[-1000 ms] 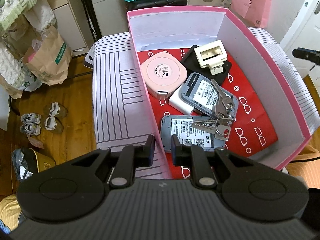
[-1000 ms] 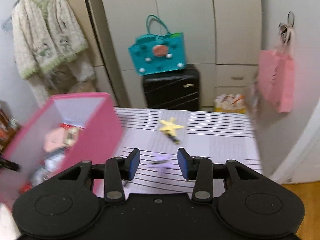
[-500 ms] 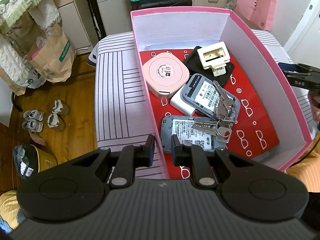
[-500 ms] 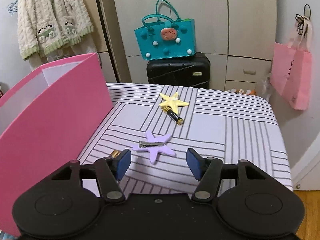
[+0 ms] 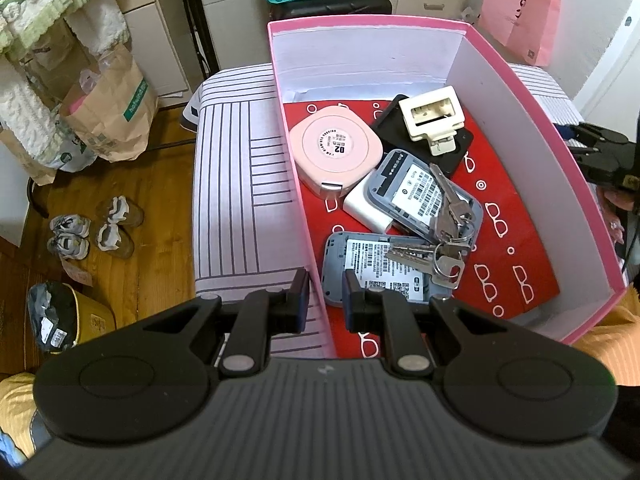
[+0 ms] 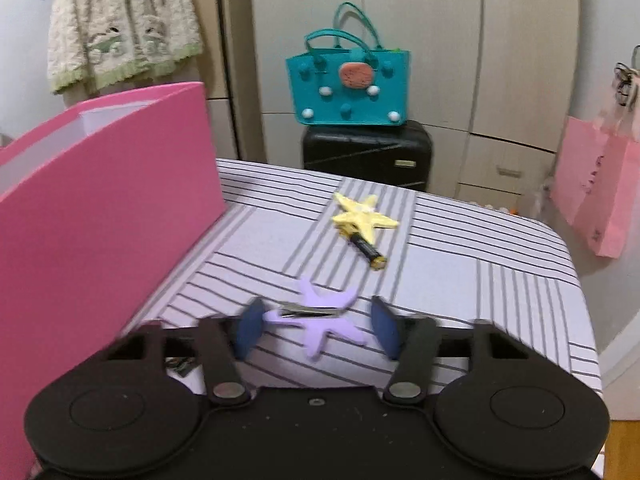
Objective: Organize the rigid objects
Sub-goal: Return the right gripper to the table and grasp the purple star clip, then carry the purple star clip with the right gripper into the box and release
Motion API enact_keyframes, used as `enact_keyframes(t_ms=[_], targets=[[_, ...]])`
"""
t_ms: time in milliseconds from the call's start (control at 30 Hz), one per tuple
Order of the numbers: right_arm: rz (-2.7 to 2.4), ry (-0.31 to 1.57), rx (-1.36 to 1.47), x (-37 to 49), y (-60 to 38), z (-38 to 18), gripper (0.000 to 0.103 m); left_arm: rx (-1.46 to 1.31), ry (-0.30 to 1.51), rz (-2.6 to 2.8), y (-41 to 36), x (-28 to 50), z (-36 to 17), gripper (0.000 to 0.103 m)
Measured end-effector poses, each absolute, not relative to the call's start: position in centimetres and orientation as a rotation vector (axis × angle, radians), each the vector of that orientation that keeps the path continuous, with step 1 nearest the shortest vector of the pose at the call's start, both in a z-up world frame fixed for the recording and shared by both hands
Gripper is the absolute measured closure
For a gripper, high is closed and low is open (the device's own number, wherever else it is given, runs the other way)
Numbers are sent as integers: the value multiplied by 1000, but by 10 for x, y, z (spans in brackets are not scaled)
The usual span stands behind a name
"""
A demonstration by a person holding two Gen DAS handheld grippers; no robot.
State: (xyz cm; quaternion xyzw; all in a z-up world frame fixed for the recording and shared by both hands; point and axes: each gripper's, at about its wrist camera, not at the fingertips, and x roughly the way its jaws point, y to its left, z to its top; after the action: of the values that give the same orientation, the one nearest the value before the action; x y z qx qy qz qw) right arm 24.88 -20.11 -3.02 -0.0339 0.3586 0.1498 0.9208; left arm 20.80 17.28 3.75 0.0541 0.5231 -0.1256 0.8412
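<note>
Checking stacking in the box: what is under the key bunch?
The key bunch lies across two grey devices, labels up. Where the keys cover those labels, nothing can be read.

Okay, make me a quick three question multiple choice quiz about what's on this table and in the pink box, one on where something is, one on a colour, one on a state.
1. Where do the keys lie?
A. in the pink box, on the grey devices
B. on the striped table
C. in the teal bag

2. What colour is the star clip between the right gripper's fingers?
A. yellow
B. purple
C. red

3. How does the left gripper stand?
A. wide open over the keys
B. shut on the box's near wall
C. holding a battery

Answers:
1 A, the keys rest across two grey devices inside the box.
2 B, the yellow star lies farther off.
3 B, its pads straddle the pink wall.
</note>
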Motion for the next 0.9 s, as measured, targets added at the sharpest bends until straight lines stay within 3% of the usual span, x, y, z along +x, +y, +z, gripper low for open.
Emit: enact_keyframes(t_ms=[500,900], targets=[[304,716,-15,233,-205,-4,50,105,1105,-268,173,209,37,88],[457,672,13,201,-170,81,50,141,1089,-279,171,214,36,88]])
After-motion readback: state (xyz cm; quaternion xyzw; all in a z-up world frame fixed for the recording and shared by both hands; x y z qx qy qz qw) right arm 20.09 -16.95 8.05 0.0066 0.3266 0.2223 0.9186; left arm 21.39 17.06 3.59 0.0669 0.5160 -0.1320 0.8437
